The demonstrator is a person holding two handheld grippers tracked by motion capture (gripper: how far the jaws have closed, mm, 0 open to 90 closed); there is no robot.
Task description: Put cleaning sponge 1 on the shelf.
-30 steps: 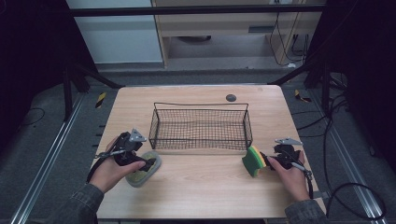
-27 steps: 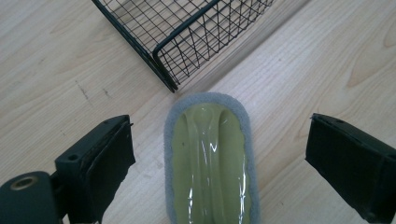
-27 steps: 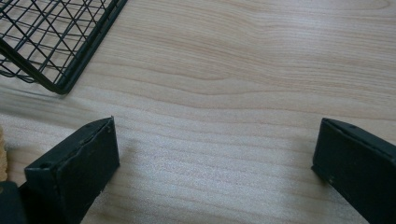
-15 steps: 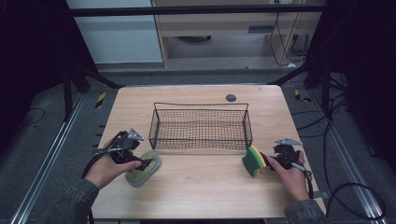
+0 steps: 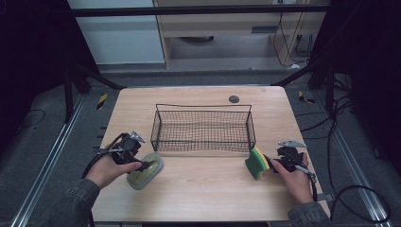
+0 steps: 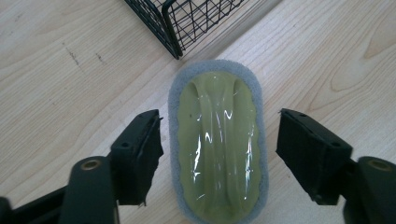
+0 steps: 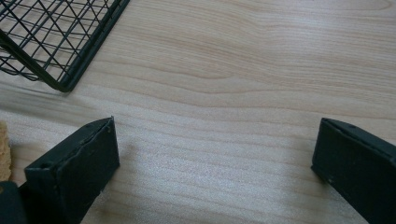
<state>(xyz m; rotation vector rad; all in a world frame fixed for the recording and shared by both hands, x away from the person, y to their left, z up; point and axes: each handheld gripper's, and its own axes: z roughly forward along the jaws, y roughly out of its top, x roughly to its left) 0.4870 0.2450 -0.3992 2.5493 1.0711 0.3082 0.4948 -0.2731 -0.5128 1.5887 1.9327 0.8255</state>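
The table (image 5: 198,198) carries a black wire basket (image 5: 203,128) at its centre, with one cleaning pad off each near corner of that basket. No item is in the basket yet, so the work in hand is judged to be loading both pads into it.

Risks, largest item first:

1. Wire basket. Its rim stands above the table surface. If you carry a pad across too low, the pad or a jaw is likely to catch the near wall and push the basket toward the far edge. Lift clear before you move inward.

2. Grey scrubber (image 6: 218,140). It lies flat toward the near left corner of the table, just off the basket's near left corner. Your left gripper (image 6: 219,161) is spread wide, with one jaw on each long side of the scrubber and neither touching it. The glossy green top looks slick and domed. Close too high and the jaws may slide off; close on the foam rim instead.

3. Green-and-yellow sponge (image 5: 257,162). It stands on edge near the basket's near right corner. Your right gripper (image 7: 217,163) is also released, with bare wood between its jaws and the sponge just outside the left jaw. Closing now would grasp nothing or tip the sponge over; re-centre first
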